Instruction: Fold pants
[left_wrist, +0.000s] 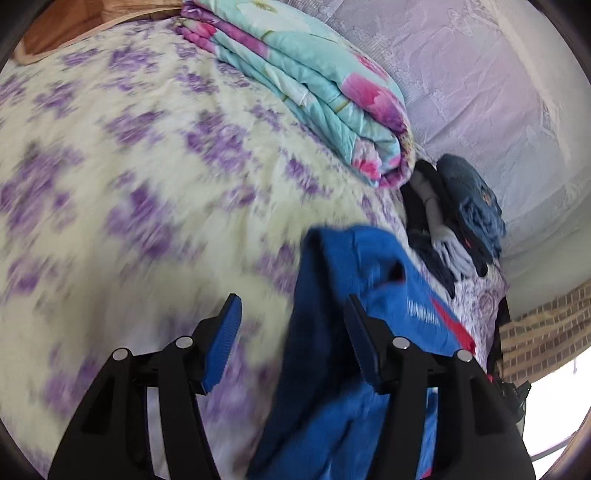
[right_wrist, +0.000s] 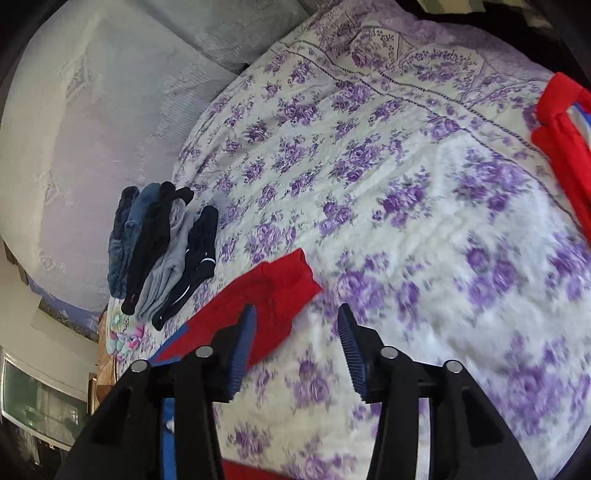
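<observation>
The blue pants (left_wrist: 332, 332) with a red stripe and white lettering lie crumpled on the purple-flowered bedsheet (left_wrist: 129, 184). My left gripper (left_wrist: 291, 317) is open above them; the cloth runs between and under its fingers, and the right finger (left_wrist: 360, 343) lies against the fabric. In the right wrist view a red part of the pants (right_wrist: 273, 299) with a blue edge lies at my open right gripper (right_wrist: 297, 325), partly behind its left finger (right_wrist: 242, 343). The right gripper holds nothing.
A folded turquoise and pink quilt (left_wrist: 314, 85) lies at the back of the bed. A pile of dark and grey folded clothes (right_wrist: 162, 251) sits by the lace-covered wall (right_wrist: 74, 147). A red garment (right_wrist: 565, 147) lies at the right edge.
</observation>
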